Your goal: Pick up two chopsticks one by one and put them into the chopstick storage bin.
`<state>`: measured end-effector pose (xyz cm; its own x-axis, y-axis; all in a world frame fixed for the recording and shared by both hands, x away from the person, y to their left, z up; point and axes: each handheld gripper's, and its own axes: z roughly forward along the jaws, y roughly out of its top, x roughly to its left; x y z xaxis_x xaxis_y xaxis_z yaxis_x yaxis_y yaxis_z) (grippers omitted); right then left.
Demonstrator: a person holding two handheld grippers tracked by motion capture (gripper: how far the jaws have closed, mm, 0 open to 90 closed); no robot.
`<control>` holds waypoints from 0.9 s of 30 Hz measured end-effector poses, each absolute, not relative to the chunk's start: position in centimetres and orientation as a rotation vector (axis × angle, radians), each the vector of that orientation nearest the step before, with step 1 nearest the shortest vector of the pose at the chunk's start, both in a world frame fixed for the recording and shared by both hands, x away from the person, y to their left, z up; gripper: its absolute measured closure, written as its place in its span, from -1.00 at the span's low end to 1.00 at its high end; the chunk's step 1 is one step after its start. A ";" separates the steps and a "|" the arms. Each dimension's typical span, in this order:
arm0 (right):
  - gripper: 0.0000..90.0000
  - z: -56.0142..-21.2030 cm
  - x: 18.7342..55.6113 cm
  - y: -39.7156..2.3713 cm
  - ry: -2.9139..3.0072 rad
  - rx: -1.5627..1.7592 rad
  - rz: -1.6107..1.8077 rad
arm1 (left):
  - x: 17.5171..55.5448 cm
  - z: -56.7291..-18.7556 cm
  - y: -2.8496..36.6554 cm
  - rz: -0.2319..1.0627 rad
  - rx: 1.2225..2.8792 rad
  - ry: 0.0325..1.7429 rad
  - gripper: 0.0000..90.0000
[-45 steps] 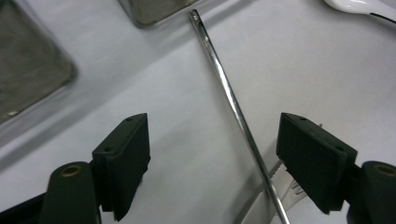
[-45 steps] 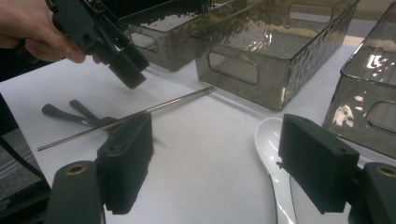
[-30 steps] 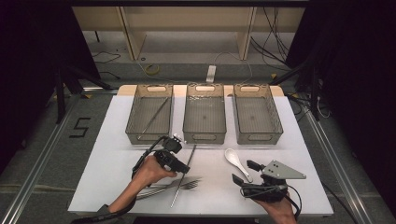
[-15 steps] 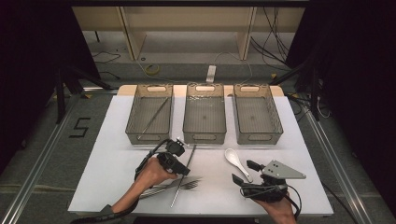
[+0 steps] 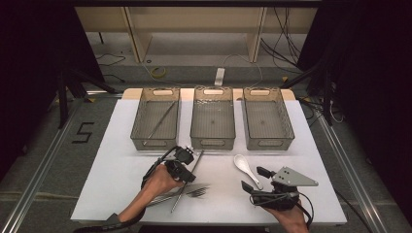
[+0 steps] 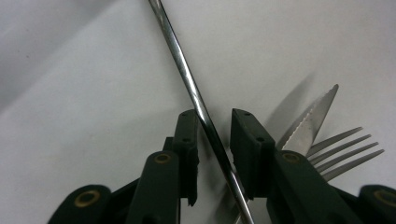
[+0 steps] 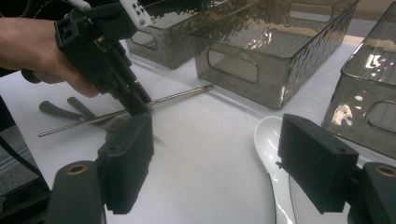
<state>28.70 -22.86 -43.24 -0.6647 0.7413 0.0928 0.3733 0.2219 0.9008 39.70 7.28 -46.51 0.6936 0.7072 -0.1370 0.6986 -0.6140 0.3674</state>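
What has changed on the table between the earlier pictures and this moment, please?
The left hand-held gripper has just been closing its jaws around the metal chopstick, with a slight gap left at the pads. The right hand-held gripper, white spoon, fork, knife and three bins stayed put.

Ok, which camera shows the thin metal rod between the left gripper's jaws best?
The left gripper view: the metal rod runs close-up between the closing jaws, beside a knife and fork. The right gripper view shows its whole length; the high view shows it small.
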 end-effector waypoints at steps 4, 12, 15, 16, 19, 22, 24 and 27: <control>-0.39 -43.2 28.7 -22.9 2.145 1.036 1.423 | 39.7 -46.5 7.4 0.045 2.515 1.092 0.70; -0.39 -43.3 28.8 -23.0 2.143 1.042 1.422 | 39.8 -46.5 7.3 0.058 2.519 1.106 0.82; -0.39 -43.3 28.8 -23.0 2.143 1.043 1.422 | 39.7 -46.6 7.3 0.068 2.517 1.107 0.87; -0.39 -43.2 28.8 -23.0 2.143 1.042 1.422 | 39.7 -46.5 7.3 0.073 2.529 1.093 0.87; -0.38 -43.2 28.7 -23.0 2.141 1.040 1.424 | 39.7 -46.5 7.2 0.078 2.530 1.091 0.88; -0.38 -43.2 28.7 -23.0 2.142 1.039 1.422 | 39.7 -46.5 7.3 0.081 2.533 1.079 0.88; -0.38 -43.2 28.7 -23.0 2.143 1.038 1.422 | 39.7 -46.4 7.3 0.084 2.534 1.069 0.88; -0.38 -43.2 28.7 -23.0 2.141 1.042 1.427 | 39.8 -45.8 7.7 0.091 2.533 1.050 0.89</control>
<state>28.73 -23.01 -43.20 -0.6610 0.7440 0.0971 0.3761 0.2165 0.9009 39.83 7.72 -45.78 0.7166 0.6918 -0.0893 0.6660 -0.6406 0.3821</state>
